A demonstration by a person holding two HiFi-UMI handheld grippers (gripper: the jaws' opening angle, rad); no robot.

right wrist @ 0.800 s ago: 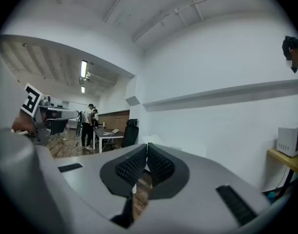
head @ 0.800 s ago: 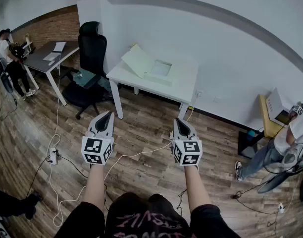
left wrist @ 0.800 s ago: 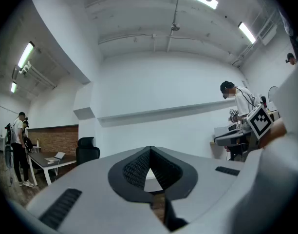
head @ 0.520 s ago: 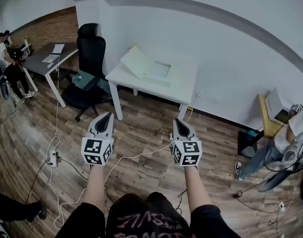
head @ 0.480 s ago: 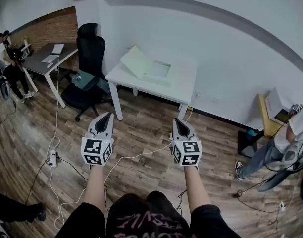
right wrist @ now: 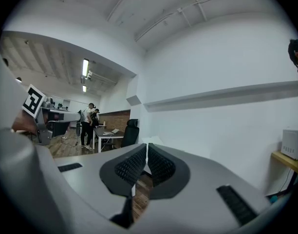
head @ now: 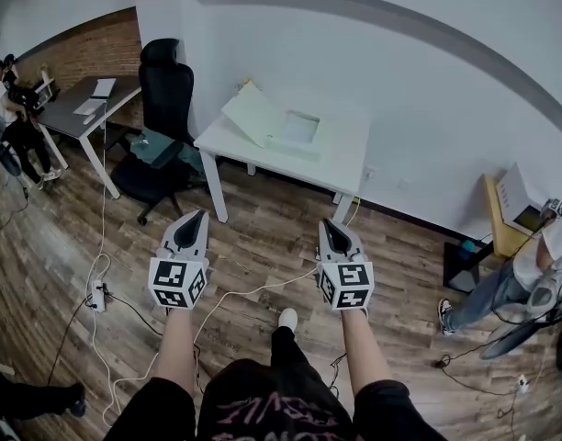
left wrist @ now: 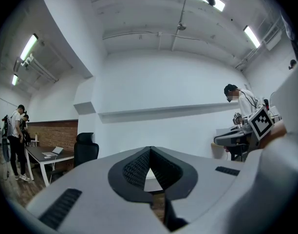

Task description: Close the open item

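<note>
A flat white box (head: 279, 127) lies on the white table (head: 341, 163) against the far wall. Its lid (head: 252, 112) stands tilted up at the left, open. Both grippers are held out over the wooden floor, well short of the table. The left gripper (head: 195, 219) is shut with nothing in it, and its ribbed pads (left wrist: 137, 165) meet at the tip in the left gripper view. The right gripper (head: 330, 227) is also shut and empty, its pads (right wrist: 160, 164) close together in the right gripper view.
A black office chair (head: 163, 92) stands left of the table, beside a grey desk (head: 77, 105) where people stand. White cables and a power strip (head: 97, 292) lie on the floor. At the right a person (head: 529, 274) stands near a yellow shelf (head: 498, 219).
The table and box sit slightly nearer in the head view. A white shoe now shows on the floor between the arms. Both grippers stay shut and level.
</note>
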